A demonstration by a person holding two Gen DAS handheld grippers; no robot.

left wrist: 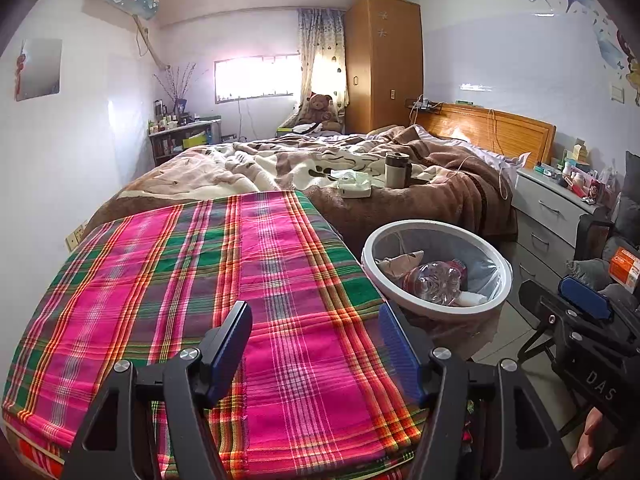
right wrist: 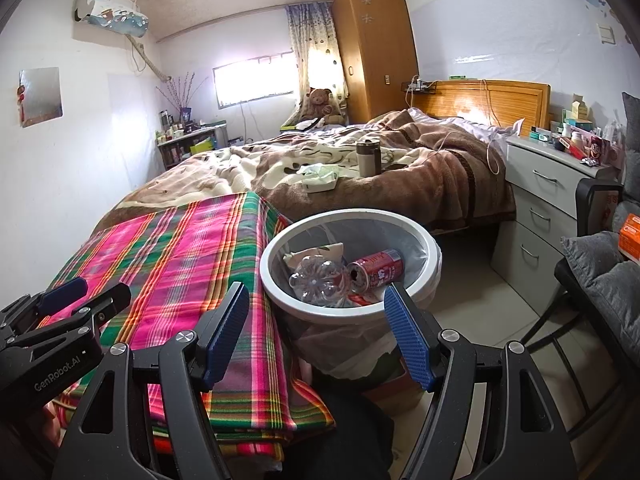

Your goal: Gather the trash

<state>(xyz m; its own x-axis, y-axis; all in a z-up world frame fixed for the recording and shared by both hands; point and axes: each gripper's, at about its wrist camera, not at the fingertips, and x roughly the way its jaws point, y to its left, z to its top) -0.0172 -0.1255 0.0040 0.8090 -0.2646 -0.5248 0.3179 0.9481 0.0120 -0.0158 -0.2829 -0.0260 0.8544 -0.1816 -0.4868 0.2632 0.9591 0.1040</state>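
Note:
A white round trash bin (right wrist: pixel 280 296) with a clear liner stands beside the plaid-covered surface (right wrist: pixel 180 256). In it lie a clear plastic bottle (right wrist: pixel 320 280), a red can (right wrist: pixel 376 270) and a crumpled wrapper (right wrist: pixel 316 252). My right gripper (right wrist: pixel 316 304) is open and empty, just in front of the bin's near rim. My left gripper (left wrist: pixel 316 324) is open and empty over the plaid cloth (left wrist: pixel 240 280), with the bin (left wrist: pixel 496 300) to its right. The bottle (left wrist: pixel 436 280) shows there too. The right gripper (left wrist: pixel 568 300) also shows in the left wrist view.
A bed with a brown blanket (right wrist: pixel 360 168) holds a tissue pack (right wrist: pixel 320 178) and a flask (right wrist: pixel 369 156). A grey drawer unit (right wrist: pixel 548 208) stands at the right, a chair with a grey cushion (right wrist: pixel 604 276) nearer. A wardrobe (right wrist: pixel 372 48) stands at the back.

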